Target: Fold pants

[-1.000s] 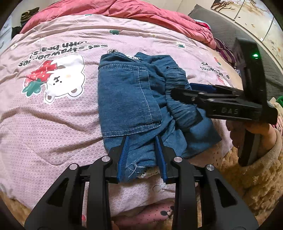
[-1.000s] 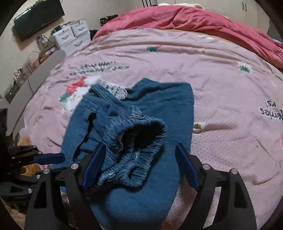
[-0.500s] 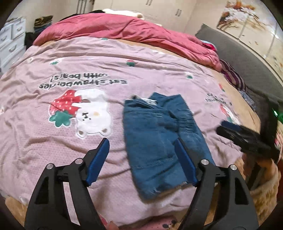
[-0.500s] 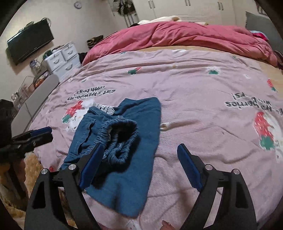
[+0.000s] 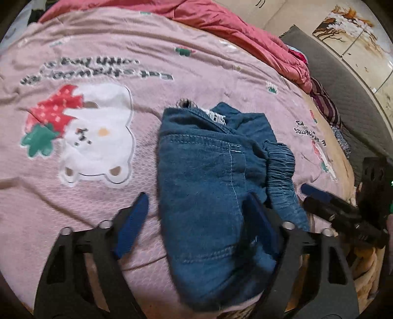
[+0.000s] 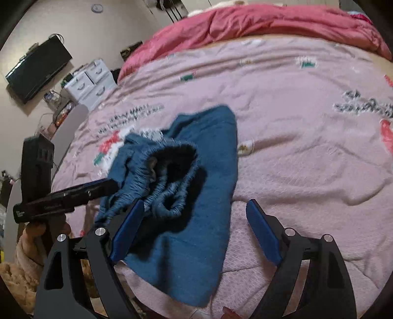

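Observation:
Blue denim pants (image 5: 211, 171) lie folded in a bundle on the pink bedspread (image 5: 98, 171), back pocket up and elastic waistband at the right. My left gripper (image 5: 196, 216) is open with its jaws on either side of the bundle's near end. In the right wrist view the pants (image 6: 186, 186) show the gathered waistband on top. My right gripper (image 6: 194, 233) is open, low over the near edge of the pants. The left gripper (image 6: 73, 193) reaches in from the left there; the right gripper (image 5: 343, 213) shows at the right edge of the left view.
A rumpled red quilt (image 6: 270, 22) lies along the far side of the bed. A white drawer unit (image 6: 91, 81) and a wall TV (image 6: 36, 68) stand at the left. A grey sofa (image 5: 343, 81) is beyond the bed's right edge.
The left gripper let go of the pants' end and opened, pulled back, then came down close again around the bundle. The right gripper also drew back and returned low.

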Action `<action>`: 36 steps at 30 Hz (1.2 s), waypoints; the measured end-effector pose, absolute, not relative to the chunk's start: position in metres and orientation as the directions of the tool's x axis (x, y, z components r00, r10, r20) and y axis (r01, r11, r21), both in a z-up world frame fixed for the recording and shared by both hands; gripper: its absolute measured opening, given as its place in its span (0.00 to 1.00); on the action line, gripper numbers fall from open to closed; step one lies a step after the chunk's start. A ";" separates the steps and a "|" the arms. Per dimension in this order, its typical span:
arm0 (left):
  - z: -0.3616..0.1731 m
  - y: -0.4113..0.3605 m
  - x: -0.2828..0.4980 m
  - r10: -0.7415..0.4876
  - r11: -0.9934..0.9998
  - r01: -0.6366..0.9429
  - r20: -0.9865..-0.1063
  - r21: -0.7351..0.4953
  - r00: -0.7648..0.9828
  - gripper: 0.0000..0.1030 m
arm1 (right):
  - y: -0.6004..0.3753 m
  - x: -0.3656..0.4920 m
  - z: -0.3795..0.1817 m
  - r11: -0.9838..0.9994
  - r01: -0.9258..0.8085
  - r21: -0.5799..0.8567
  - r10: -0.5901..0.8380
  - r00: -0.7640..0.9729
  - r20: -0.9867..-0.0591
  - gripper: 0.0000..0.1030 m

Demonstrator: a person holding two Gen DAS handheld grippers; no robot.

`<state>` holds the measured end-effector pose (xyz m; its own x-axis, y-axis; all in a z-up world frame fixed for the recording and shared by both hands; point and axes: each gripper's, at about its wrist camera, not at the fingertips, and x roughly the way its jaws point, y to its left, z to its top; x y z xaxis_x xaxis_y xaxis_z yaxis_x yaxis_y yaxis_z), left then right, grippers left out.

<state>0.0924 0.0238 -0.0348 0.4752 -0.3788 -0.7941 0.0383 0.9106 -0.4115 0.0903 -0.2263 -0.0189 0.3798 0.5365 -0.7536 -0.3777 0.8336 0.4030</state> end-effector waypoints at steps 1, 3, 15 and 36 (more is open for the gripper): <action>-0.039 0.022 0.095 -0.384 0.909 0.037 -0.798 -0.416 0.464 0.58 | -0.226 0.091 -0.023 0.833 -0.373 0.409 0.537 0.367 -0.759 0.81; -0.043 0.017 0.097 -0.380 0.912 0.038 -0.805 -0.409 0.455 0.53 | -0.226 0.094 -0.033 0.827 -0.357 0.435 0.549 0.343 -0.762 0.77; -0.041 0.014 0.094 -0.397 0.902 0.037 -0.792 -0.430 0.465 0.49 | -0.224 0.101 -0.034 0.764 -0.377 0.524 0.638 0.312 -0.704 0.58; 0.010 0.002 0.094 -0.346 0.930 0.112 -0.735 -0.349 0.583 0.26 | -0.185 0.082 0.022 0.812 -0.499 0.301 0.556 0.507 -0.659 0.21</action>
<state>0.0939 0.0018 0.0096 0.5831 -0.3457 -0.7351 0.1119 0.9305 -0.3488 0.0816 -0.1850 0.0218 0.5070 0.5557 -0.6589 -0.4991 0.8125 0.3012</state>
